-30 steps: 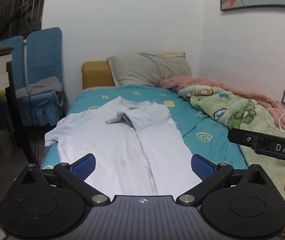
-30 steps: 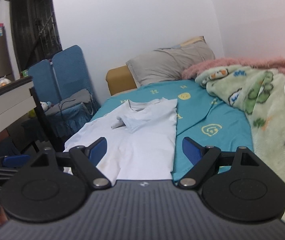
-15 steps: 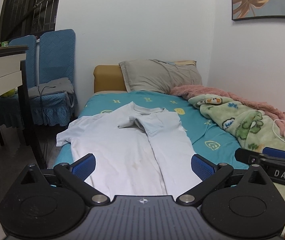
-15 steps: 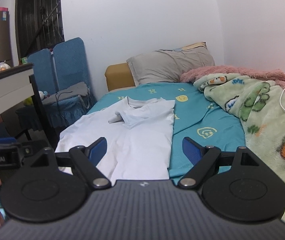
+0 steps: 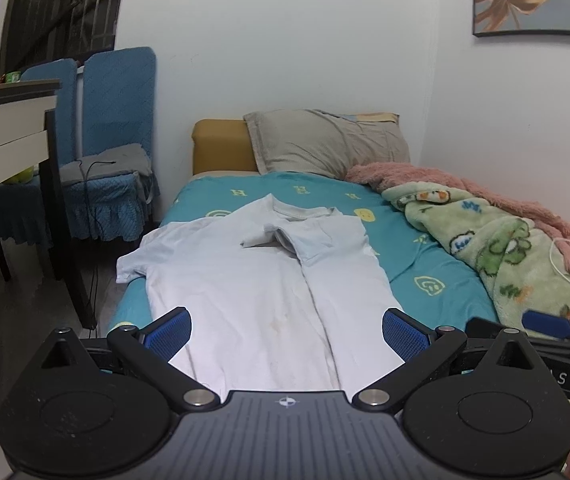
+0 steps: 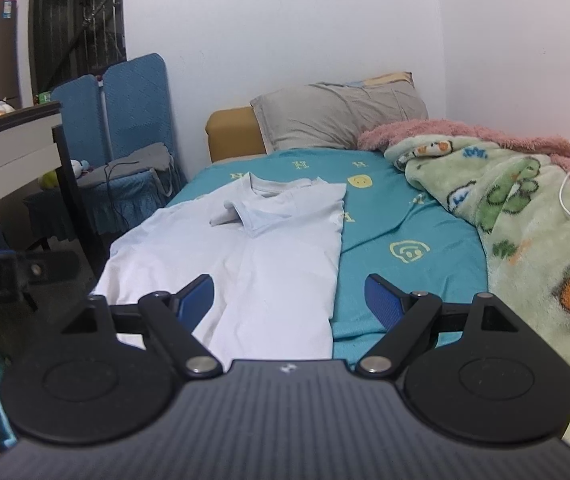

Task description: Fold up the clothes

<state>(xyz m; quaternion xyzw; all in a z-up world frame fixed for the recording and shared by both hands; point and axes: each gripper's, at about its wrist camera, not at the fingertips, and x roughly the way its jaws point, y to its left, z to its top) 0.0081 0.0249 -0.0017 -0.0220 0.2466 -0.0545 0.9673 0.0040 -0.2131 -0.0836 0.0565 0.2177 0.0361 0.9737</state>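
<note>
Shirt (image 5: pixel 253 280) flat on bed (image 5: pixel 437 264), blanket (image 5: pixel 497 248) to its right, pillow (image 5: pixel 325 142) behind, chairs (image 5: pixel 105 152) left.

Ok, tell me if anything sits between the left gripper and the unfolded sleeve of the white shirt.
Nothing visible does. The left gripper hangs open over the near hem of the white shirt, and the unfolded sleeve lies bare at the bed's left edge, with only flat shirt fabric between them.

White T-shirt (image 5: pixel 261 292) — half-folded, flat
</note>
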